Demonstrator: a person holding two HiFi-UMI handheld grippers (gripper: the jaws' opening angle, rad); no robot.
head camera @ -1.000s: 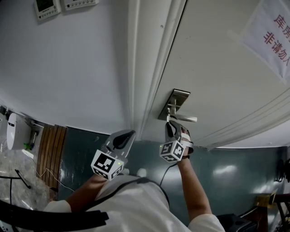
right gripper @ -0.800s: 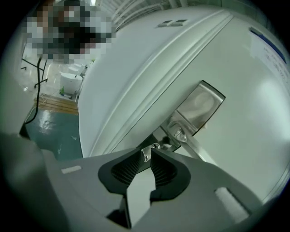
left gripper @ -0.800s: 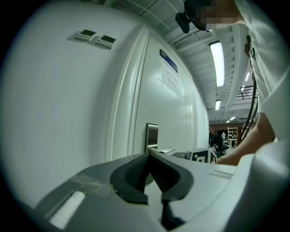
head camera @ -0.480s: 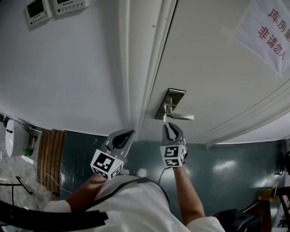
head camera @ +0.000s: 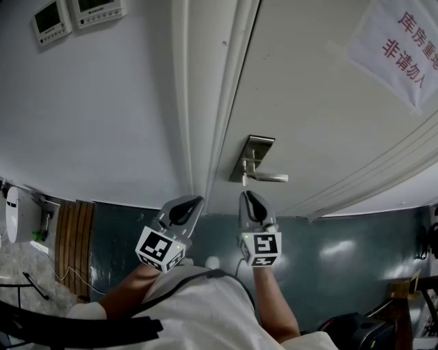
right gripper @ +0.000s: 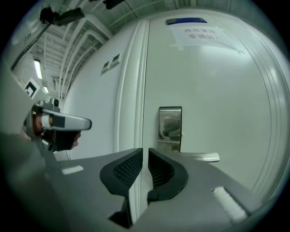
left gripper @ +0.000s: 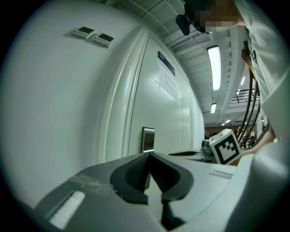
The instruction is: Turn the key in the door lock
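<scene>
Your right gripper (head camera: 248, 197), jaws just narrowing on nothing, hangs below the lock plate (head camera: 254, 152). Your left gripper (head camera: 195, 202) is clenched, empty. The key is indiscernible.

Count: door (head camera: 328, 123) 1 | lock plate (head camera: 252, 156) 1 | lever handle (head camera: 270, 178) 1 | paper notice (head camera: 400, 51) 1 | blue sign (right gripper: 186, 20) 1 | wall panels (head camera: 50, 20) 2 | grippers 2: left gripper (head camera: 194, 202), right gripper (head camera: 246, 196) | marker cubes (head camera: 161, 249) 2 | person (head camera: 198, 307) 1

A white door (head camera: 321, 123) bears a metal lock plate (head camera: 252, 158), lever handle (head camera: 272, 178) (pointing right) and paper notice (head camera: 400, 48).
</scene>
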